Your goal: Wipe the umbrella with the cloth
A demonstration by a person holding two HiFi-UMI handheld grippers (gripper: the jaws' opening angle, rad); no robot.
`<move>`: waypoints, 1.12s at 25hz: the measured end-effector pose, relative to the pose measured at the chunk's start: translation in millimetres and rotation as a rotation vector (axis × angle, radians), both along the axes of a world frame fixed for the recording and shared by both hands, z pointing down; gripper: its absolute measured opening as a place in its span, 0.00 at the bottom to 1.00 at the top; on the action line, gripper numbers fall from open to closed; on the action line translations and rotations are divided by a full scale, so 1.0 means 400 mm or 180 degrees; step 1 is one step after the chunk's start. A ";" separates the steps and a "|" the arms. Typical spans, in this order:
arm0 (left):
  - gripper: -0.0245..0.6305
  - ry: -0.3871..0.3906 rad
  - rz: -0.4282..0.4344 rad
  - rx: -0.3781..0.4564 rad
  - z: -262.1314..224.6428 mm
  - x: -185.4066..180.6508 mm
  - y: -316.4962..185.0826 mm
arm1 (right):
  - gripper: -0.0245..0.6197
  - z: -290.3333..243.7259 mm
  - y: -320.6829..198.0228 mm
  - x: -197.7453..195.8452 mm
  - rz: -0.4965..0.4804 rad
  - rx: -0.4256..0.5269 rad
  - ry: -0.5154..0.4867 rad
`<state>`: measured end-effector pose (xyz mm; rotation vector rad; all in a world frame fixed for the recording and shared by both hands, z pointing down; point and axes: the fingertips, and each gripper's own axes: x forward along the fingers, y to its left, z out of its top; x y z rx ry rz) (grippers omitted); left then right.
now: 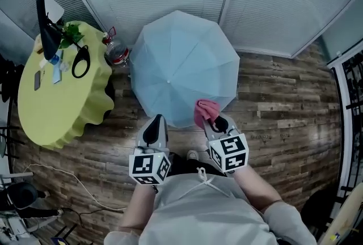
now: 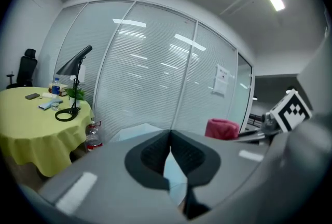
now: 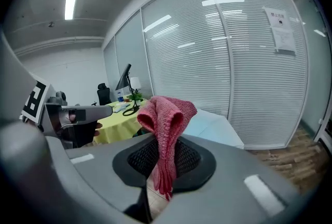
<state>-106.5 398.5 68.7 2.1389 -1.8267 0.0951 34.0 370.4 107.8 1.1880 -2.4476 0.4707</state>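
Right tongs [image 1: 215, 122] grip the cloth [image 1: 205, 109] at 5 o'clock on the umbrella [image 1: 181, 62]. The left tongs [image 1: 155, 122] sit closed, empty. Unbraced, the umbrella may roll when wiped.

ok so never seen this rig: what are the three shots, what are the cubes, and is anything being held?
There is no robot here. A person holds a two-jaw gripper in each hand, and the marker cubes are part of those grippers. The head view looks steeply down from a camera on the person's head. Each of the other two views looks along one gripper's own jaws.

The left gripper has its jaws together with nothing between them. The right gripper is clamped on a pink cloth, at the near edge of an open light blue umbrella that stands on the wooden floor.

To the left is a round table with a yellow cover and a black desk lamp on it. A clear plastic bottle stands on the floor beside the table.
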 end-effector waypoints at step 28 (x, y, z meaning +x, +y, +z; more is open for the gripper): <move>0.05 0.0109 0.0476 -0.0880 0.637 -0.387 -0.700 | 0.13 0.669 -0.725 -0.480 -0.0188 -0.0992 0.0781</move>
